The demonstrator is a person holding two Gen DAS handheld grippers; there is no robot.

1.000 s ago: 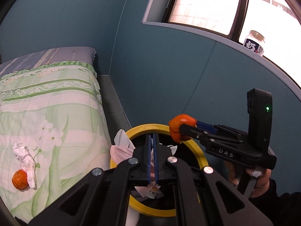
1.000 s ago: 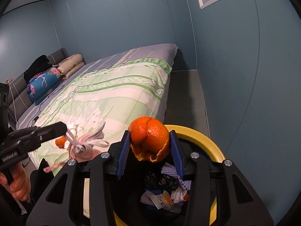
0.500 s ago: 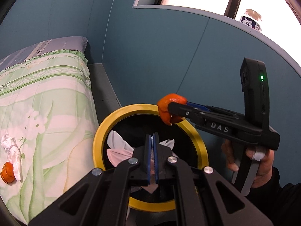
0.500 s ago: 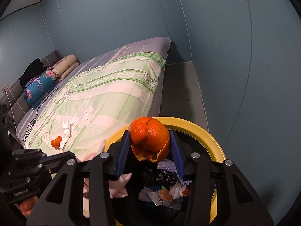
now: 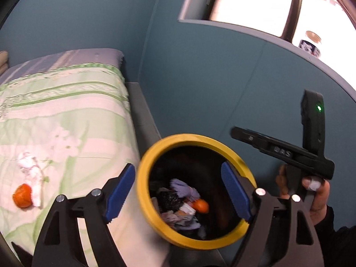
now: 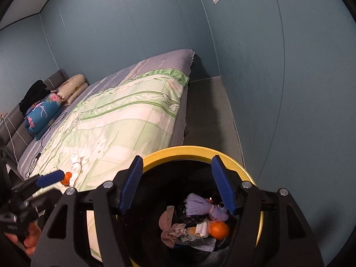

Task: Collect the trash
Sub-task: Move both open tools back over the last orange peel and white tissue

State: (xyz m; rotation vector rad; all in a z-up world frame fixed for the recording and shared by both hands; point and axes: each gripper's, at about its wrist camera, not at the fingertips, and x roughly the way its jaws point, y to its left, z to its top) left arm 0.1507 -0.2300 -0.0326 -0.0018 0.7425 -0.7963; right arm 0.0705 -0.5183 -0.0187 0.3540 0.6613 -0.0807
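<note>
A black bin with a yellow rim (image 5: 142, 171) (image 6: 195, 150) stands on the floor between the bed and the wall. In it lie an orange peel (image 5: 201, 205) (image 6: 219, 229), a pinkish tissue (image 6: 170, 227) and other scraps. My left gripper (image 5: 178, 188) is open and empty above the bin. My right gripper (image 6: 178, 184) is open and empty over the bin's mouth; it also shows in the left wrist view (image 5: 240, 133). On the green bedspread (image 5: 62, 120) another orange peel (image 5: 21, 195) (image 6: 67, 175) lies next to a crumpled white tissue (image 5: 33, 169) (image 6: 76, 165).
The blue wall (image 6: 289, 89) runs close along the bin's right side, with a strip of grey floor (image 6: 207, 115) beyond. Pillows (image 6: 73, 86) and a blue bundle (image 6: 42, 113) lie at the bed's head. A jar (image 5: 310, 44) stands on the window sill.
My right gripper opened and the orange peel dropped into the bin. My left gripper opened and let its pinkish tissue fall in too. Both now hang empty over the bin.
</note>
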